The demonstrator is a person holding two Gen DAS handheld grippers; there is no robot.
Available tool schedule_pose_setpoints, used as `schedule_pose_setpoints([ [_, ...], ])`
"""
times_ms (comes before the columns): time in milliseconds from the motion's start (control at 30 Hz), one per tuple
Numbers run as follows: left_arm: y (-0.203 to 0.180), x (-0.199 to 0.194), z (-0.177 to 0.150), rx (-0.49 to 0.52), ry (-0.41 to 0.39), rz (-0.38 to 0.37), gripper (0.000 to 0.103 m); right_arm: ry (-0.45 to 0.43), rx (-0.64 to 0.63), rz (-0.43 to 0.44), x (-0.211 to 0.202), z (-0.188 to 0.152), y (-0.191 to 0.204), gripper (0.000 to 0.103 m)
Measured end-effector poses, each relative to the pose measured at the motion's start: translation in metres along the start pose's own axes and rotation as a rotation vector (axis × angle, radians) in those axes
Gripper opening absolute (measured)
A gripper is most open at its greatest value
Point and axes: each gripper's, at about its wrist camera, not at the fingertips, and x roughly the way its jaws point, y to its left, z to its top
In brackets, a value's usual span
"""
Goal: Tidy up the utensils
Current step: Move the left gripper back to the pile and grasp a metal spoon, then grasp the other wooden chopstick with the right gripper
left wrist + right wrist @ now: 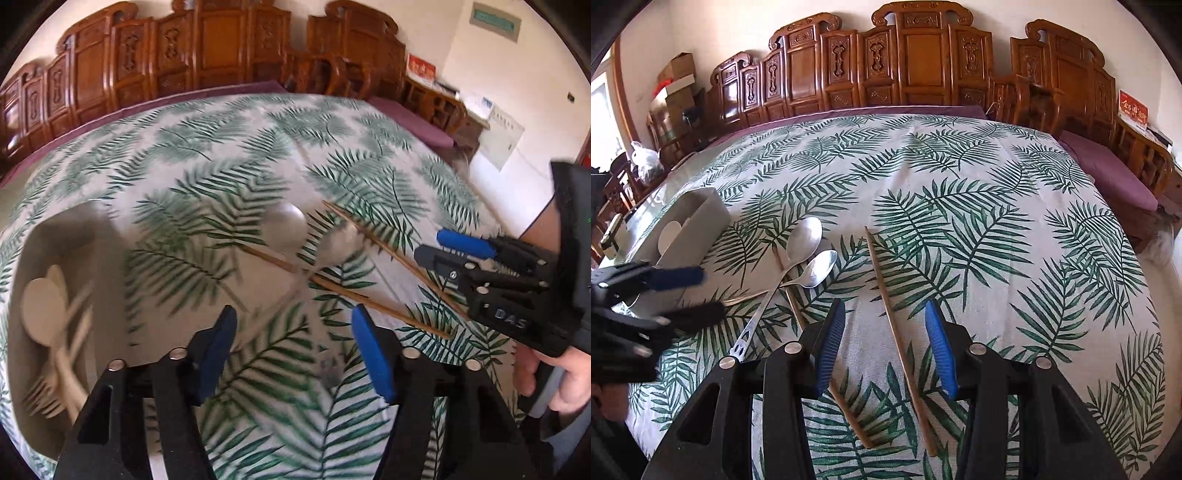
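While the grey plastic utensil box (687,221) sits at the leaf-print counter's (960,177) left edge, two steel spoons (809,254) and two wooden chopsticks (897,332) lie right of it, open cloth beyond. Left tongs (291,354) and right tongs (882,347) are spread, empty; "DAS" marks the right tongs.
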Motion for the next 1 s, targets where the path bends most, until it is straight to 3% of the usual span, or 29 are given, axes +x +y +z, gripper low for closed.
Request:
schedule_pose_setpoints([
  [133, -0.01, 0.025, 0.0, 0.015, 0.055, 0.028, 0.037, 0.001, -0.018, 0.008, -0.001, -0.002, 0.0, 0.048],
  [333, -0.012, 0.037, 0.002, 0.011, 0.055, 0.069, 0.026, 0.033, -0.009, 0.019, 0.006, -0.005, -0.007, 0.048],
  [367, -0.012, 0.038, 0.002, 0.013, 0.052, 0.076, 0.021, 0.036, -0.005, 0.021, 0.008, -0.005, -0.008, 0.048],
  [400, -0.012, 0.039, 0.003, 0.017, 0.052, 0.079, 0.01, 0.038, -0.002, 0.023, 0.009, -0.005, -0.009, 0.048],
  [433, -0.01, 0.038, 0.003, 0.014, 0.052, 0.078, 0.008, 0.039, 0.0, 0.024, 0.01, -0.006, -0.009, 0.048],
  [800, -0.005, 0.009, 0.004, 0.017, -0.002, 0.027, 0.007, 0.088, -0.032, 0.013, 0.032, -0.007, -0.007, 0.047],
  [1000, 0.0, -0.002, 0.006, 0.013, -0.017, 0.018, 0.006, 0.096, -0.106, -0.04, 0.036, -0.009, -0.001, 0.037],
])
